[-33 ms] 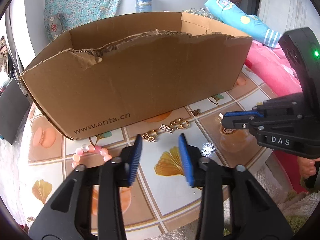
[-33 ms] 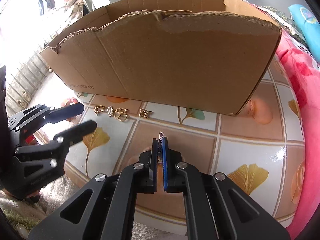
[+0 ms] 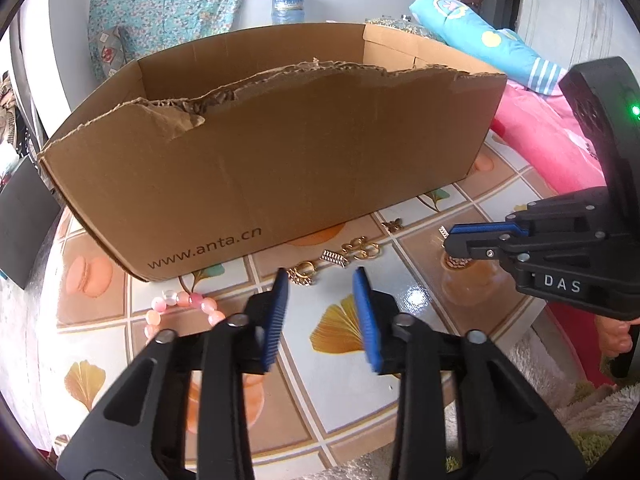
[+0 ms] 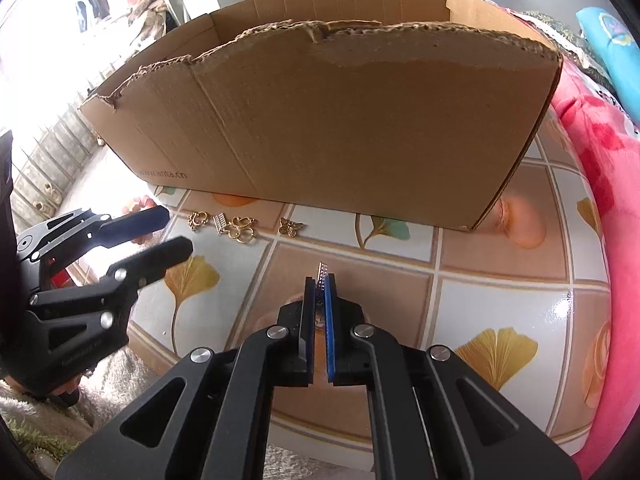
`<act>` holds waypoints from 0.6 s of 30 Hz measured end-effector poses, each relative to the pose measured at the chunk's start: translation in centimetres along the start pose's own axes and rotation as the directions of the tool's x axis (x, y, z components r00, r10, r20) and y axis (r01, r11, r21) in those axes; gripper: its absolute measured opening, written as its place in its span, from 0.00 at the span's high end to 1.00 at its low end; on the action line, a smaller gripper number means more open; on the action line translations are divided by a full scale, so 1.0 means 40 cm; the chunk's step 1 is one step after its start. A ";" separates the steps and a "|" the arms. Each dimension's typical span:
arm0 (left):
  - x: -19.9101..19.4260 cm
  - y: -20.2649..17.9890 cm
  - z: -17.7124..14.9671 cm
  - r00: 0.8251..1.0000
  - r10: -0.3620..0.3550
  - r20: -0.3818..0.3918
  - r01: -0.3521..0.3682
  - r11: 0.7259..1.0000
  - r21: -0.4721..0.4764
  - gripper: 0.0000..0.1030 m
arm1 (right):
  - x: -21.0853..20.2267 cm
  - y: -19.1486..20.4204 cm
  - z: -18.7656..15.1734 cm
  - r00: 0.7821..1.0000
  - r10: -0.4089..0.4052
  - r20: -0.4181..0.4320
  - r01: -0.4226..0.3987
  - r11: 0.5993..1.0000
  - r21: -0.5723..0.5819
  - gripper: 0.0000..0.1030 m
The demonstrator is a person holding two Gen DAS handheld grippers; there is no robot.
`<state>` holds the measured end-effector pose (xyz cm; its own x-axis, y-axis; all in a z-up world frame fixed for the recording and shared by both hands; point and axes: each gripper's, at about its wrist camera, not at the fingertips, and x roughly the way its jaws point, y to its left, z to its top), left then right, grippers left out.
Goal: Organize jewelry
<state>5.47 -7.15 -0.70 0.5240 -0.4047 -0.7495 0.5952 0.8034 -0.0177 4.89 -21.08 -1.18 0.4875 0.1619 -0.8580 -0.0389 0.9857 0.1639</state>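
A torn cardboard box (image 3: 280, 152) stands on the tiled table; it also shows in the right wrist view (image 4: 340, 128). Several gold jewelry pieces (image 3: 352, 252) lie in front of it, also seen in the right wrist view (image 4: 236, 228), with a gold butterfly charm (image 4: 291, 227) beside them. A pink bead bracelet (image 3: 184, 306) lies at the left. My left gripper (image 3: 320, 300) is open and empty just short of the gold pieces. My right gripper (image 4: 319, 280) is shut on a small silver jewelry piece (image 4: 321, 270), held above the table; it shows at the right of the left wrist view (image 3: 450, 236).
The table top (image 4: 500, 304) has a glossy tile pattern with leaves. Pink bedding (image 3: 552, 132) and a blue pillow (image 3: 492, 48) lie to the right. A fluffy rug (image 3: 600, 400) is below the table edge. A water jug (image 3: 288, 4) stands behind the box.
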 end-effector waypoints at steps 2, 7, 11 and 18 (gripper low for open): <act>0.005 -0.003 0.006 1.000 0.008 0.004 -0.008 1.000 0.009 0.73 | 0.001 -0.001 -0.002 1.000 0.003 0.004 -0.003 1.000 0.002 0.96; 0.017 -0.004 0.020 1.000 0.026 0.007 -0.026 0.999 0.020 0.83 | -0.007 -0.018 -0.015 1.000 0.013 0.010 -0.013 1.000 -0.002 0.96; 0.034 0.000 0.028 0.999 0.041 -0.003 -0.041 0.999 0.025 0.87 | -0.016 -0.032 -0.029 1.000 0.020 0.013 -0.020 1.000 -0.003 0.96; 0.060 0.002 0.032 0.998 0.042 -0.045 -0.041 0.999 0.030 0.87 | -0.024 -0.055 -0.035 0.999 0.030 0.019 -0.030 1.000 0.006 0.96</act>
<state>7.56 -8.62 -1.64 0.5207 -0.3509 -0.7783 0.5915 0.8057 0.0325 3.28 -23.34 -1.40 0.5023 0.1902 -0.8435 -0.0483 0.9802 0.1923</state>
